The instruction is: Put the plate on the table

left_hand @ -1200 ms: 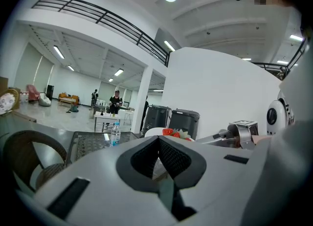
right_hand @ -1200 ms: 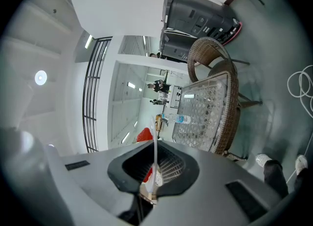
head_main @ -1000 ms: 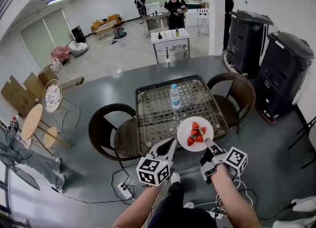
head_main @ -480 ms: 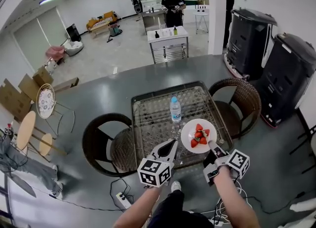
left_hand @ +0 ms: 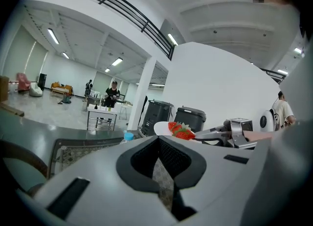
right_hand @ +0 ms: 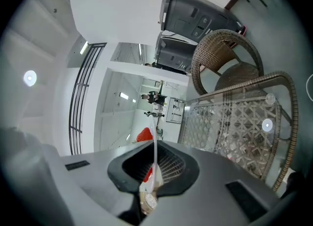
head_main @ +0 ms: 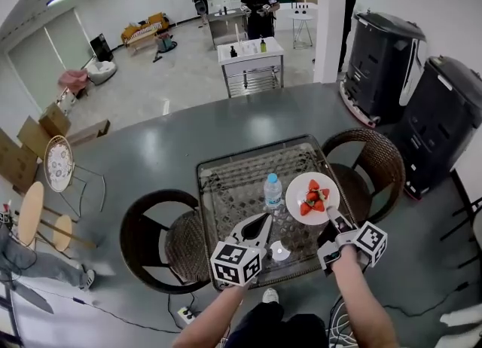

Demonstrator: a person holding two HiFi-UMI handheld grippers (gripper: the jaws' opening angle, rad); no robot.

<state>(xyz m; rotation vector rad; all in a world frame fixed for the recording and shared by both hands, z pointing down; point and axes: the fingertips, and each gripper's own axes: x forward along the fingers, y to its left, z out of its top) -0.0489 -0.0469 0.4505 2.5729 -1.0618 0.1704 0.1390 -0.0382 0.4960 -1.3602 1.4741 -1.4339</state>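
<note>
A white plate (head_main: pixel 312 197) with several strawberries (head_main: pixel 312 199) hangs over the right side of the glass-topped wicker table (head_main: pixel 233 188), just right of a water bottle (head_main: pixel 273 190). My right gripper (head_main: pixel 330 215) is shut on the plate's near rim. In the right gripper view the plate (right_hand: pixel 155 154) shows edge-on between the jaws of the right gripper (right_hand: pixel 154 171). Whether the plate touches the glass cannot be told. My left gripper (head_main: pixel 265 220) hovers over the table's near edge, shut and empty. From the left gripper (left_hand: pixel 161 166) the plate (left_hand: pixel 164 128) shows ahead.
Wicker chairs stand at the table's left (head_main: pixel 154 237) and right (head_main: pixel 369 162). Two black machines (head_main: pixel 376 53) (head_main: pixel 444 113) line the right wall. A metal cart (head_main: pixel 252 64) and a person (head_main: pixel 258 4) are at the back. A power strip (head_main: pixel 184 312) lies on the floor.
My right gripper has carried the plate forward from the table's near edge to beside the bottle. The left gripper came forward too, over the near edge.
</note>
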